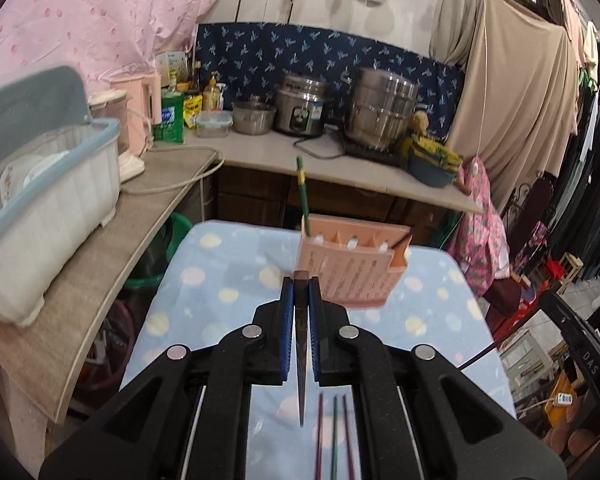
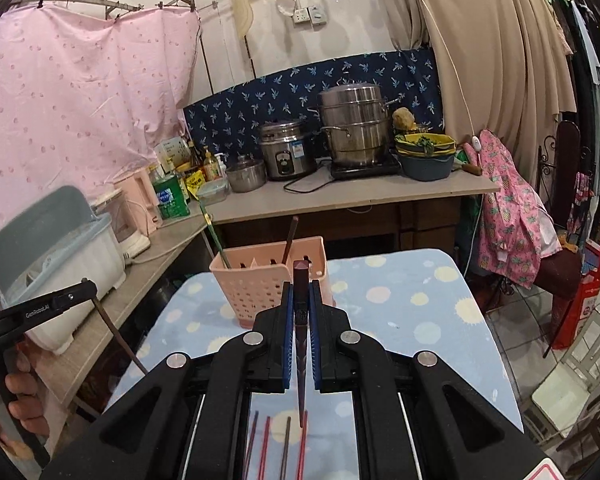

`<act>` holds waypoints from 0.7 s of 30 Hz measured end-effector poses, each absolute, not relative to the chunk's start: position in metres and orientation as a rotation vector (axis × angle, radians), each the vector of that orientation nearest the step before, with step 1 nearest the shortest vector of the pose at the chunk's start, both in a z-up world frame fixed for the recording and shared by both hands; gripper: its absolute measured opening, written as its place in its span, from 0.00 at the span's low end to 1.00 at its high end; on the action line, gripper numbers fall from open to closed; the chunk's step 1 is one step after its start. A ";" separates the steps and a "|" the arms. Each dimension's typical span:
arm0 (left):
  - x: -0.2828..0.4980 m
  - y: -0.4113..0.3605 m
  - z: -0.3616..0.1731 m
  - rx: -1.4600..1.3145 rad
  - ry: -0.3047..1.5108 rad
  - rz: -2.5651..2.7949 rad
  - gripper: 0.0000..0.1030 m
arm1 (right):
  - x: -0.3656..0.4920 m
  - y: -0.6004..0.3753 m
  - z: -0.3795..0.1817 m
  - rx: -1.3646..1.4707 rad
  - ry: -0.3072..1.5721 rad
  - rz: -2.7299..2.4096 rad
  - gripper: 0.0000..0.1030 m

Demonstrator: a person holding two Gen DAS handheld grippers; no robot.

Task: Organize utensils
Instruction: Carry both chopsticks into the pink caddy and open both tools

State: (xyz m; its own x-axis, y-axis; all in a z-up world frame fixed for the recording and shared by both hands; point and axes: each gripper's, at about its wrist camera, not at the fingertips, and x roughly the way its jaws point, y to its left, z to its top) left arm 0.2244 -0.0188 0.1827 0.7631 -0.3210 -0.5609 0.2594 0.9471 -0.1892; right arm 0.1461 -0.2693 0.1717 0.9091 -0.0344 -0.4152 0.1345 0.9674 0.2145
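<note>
The left gripper [image 1: 300,286] was clamped on 1 dark chopstick [image 1: 301,360], raised just before the pink holder [image 1: 350,266] on the spotted table [image 1: 220,276]. The right gripper [image 2: 301,292] likewise pinched 1 chopstick [image 2: 301,360] before the holder [image 2: 268,284]. Loose chopsticks [image 2: 284,446] lay on the table nearer than the holder.

Pink holder [image 2: 272,280], blue polka-dot cloth [image 2: 400,320]
</note>
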 end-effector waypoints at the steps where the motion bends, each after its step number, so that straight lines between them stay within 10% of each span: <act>1: 0.229 -0.020 0.191 -0.108 0.612 -0.320 0.07 | 0.152 -0.270 0.179 0.248 0.405 -0.082 0.07; 21: 0.353 -0.055 0.268 -0.202 0.374 -0.266 0.07 | 0.301 -0.289 0.237 0.314 0.268 -0.073 0.07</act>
State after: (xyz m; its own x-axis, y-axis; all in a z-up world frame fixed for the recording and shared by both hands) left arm 0.3532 -0.0551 0.2681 0.8971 -0.2917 -0.3318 0.2177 0.9454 -0.2425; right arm 0.3012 -0.2891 0.2375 0.9620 -0.0297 -0.2715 0.1125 0.9489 0.2949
